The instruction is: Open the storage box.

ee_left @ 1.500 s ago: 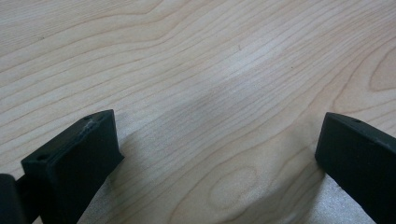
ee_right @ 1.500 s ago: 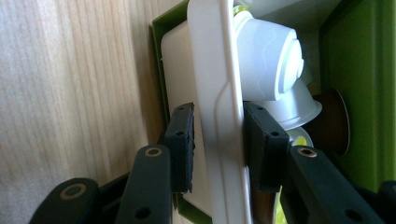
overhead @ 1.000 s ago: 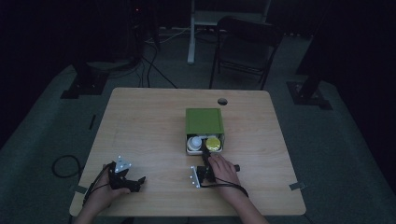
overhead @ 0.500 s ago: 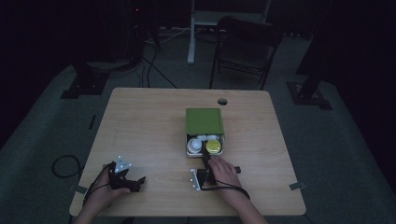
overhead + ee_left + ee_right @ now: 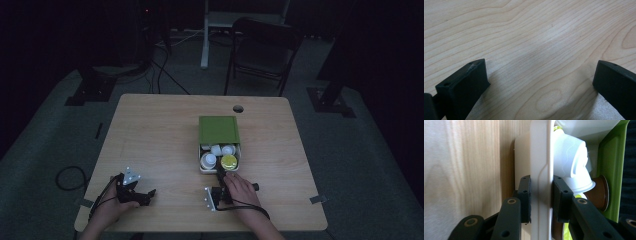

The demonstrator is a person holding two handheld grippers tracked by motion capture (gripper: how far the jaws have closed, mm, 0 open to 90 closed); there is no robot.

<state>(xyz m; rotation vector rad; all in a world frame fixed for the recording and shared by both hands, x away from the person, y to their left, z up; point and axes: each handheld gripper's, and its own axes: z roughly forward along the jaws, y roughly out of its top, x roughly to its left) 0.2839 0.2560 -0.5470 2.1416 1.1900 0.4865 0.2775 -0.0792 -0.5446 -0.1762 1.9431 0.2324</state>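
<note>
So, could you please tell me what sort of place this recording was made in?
Probably a dim lab or recording studio: a lone wooden table on carpet, stand bases and cables beyond it, and a folding chair.

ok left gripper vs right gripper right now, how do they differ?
The left gripper is open, its jaws spread wide over bare wooden table; the right gripper is shut on the white drawer front, one jaw either side of the wall.
The left gripper sits near the table's front left corner, away from the green box; the right gripper is at the box's pulled-out drawer, by the small containers.
Both are hand-held, black and two-jawed.
</note>
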